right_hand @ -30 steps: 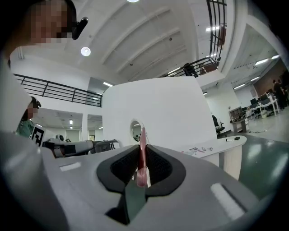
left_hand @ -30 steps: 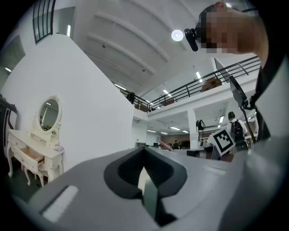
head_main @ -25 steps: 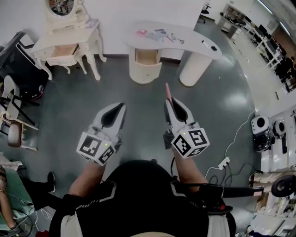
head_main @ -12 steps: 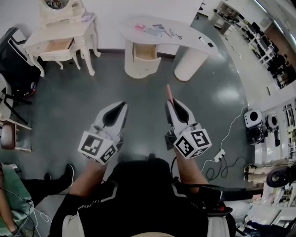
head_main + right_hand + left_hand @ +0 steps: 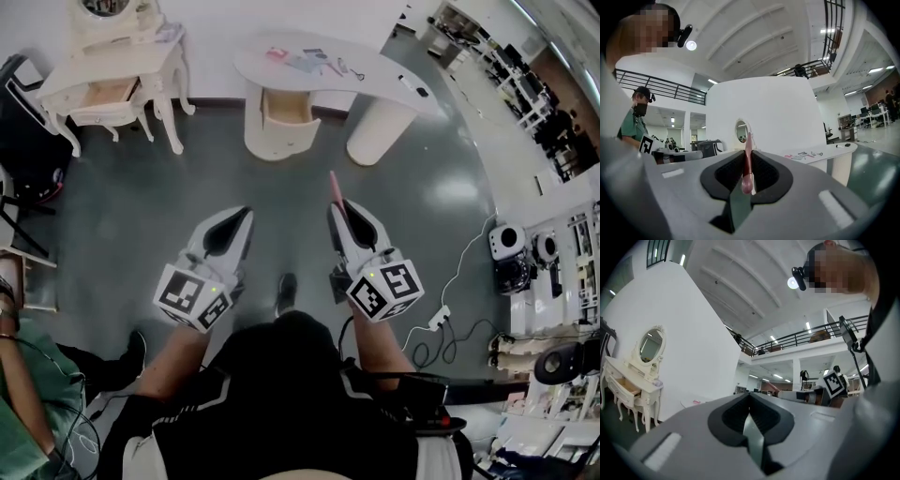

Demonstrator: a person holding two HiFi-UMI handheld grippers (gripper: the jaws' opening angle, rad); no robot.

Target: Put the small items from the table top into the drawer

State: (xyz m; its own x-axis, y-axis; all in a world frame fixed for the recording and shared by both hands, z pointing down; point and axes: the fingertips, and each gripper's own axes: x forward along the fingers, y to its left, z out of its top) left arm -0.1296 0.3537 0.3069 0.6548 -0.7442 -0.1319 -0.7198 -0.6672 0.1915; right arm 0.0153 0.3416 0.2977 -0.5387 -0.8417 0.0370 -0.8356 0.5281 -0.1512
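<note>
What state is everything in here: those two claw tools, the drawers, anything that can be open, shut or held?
Left gripper: fingers shut, nothing between them.
Right gripper: fingers shut on a pink stick.
Pink stick: held, poking out past the fingers.
Curved table's drawer: open.
Vanity table's drawer: open.
Small items: lying on the curved table's top.

Pink stick; white table; cream dressing table; dark grey-green floor.

It was a big open lab hall, no home: strip lights ran high overhead, beside a railed mezzanine. Down on the grey floor stood staged furniture, a white dressing table and a curved desk, with rows of workstations beyond.
</note>
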